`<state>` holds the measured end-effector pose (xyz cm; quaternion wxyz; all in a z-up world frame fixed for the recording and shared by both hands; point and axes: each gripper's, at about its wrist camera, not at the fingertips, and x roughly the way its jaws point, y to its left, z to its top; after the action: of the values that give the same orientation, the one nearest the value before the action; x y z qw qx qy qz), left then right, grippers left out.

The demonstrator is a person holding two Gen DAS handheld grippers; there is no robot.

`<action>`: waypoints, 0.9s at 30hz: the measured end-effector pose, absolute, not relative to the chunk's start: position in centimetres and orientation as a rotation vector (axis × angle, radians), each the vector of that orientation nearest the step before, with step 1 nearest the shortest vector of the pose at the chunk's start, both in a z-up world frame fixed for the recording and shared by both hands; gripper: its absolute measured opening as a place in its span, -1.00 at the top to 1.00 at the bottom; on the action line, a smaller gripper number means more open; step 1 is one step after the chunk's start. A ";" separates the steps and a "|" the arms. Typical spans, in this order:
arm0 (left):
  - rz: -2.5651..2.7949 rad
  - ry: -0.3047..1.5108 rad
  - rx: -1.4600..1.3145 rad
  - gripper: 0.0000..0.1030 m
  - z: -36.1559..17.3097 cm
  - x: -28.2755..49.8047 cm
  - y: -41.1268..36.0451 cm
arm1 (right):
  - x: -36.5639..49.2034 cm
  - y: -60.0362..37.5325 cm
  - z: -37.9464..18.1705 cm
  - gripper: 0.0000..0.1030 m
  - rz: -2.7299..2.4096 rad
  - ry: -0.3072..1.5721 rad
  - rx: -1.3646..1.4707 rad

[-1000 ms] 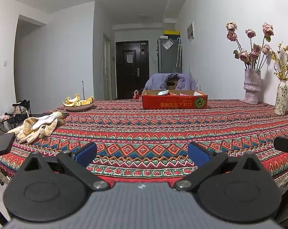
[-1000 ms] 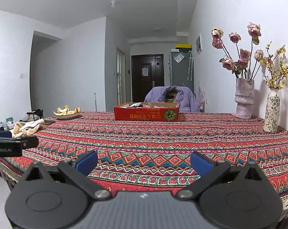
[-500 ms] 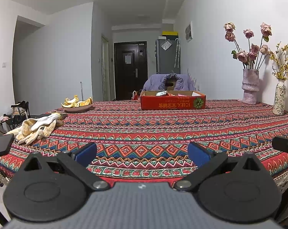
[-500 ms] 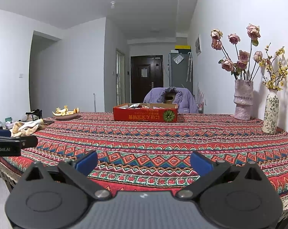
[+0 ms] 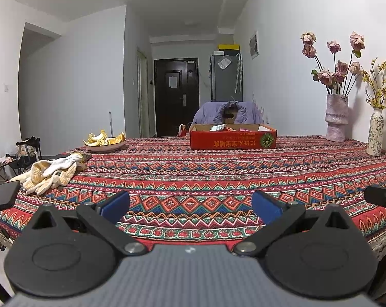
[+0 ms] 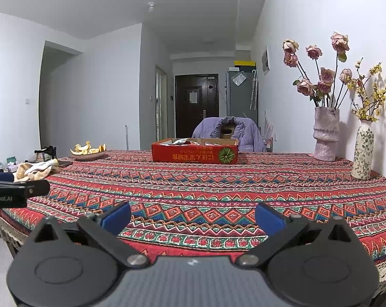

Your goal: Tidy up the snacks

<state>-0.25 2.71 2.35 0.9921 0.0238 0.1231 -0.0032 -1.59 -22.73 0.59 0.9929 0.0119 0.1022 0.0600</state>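
Barely anything has shifted over the last second: both views have drifted a touch, with the red box sliding slightly leftward in my right view, and nothing on the table has changed place. That tells me I am only steadying myself at the near edge, not working on anything.

Biggest thing ahead of me is the table (image 5: 218,179) under its patterned cloth, stretching away from both grippers. Far ahead, at its back edge, sits the red cardboard box (image 5: 233,140), and the snacks (image 5: 218,127) lie inside it, wrappers just peeking over the rim. No snack lies loose on the cloth that I can see, so the snacks already sit gathered in the box; whether they are sorted inside, I cannot tell from here.

Off to my right stand the pink vase (image 6: 325,133) and the speckled vase (image 6: 362,151). To my left lie the work gloves (image 5: 52,172), and beyond them the plate of peels (image 5: 104,145).

My left gripper (image 5: 190,206) is spread wide, holding nothing. My right gripper (image 6: 193,216) is the same: fingers apart, empty, low over the near edge.
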 end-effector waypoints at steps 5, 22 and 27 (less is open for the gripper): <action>-0.006 0.247 0.047 -1.00 2.3 -0.3 2.7 | -1.6 -22.7 0.5 -1.00 0.119 0.202 0.028; -0.005 0.249 0.046 -1.00 2.4 -0.3 2.7 | -1.6 -22.8 0.6 -1.00 0.123 0.199 0.028; -0.004 0.248 0.042 -1.00 2.4 -0.3 2.8 | -1.6 -22.7 0.6 -1.00 0.123 0.198 0.026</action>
<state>-0.26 2.76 2.41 0.9921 0.0208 0.1236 -0.0018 -1.58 -22.75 0.59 0.9931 0.0129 0.0988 0.0613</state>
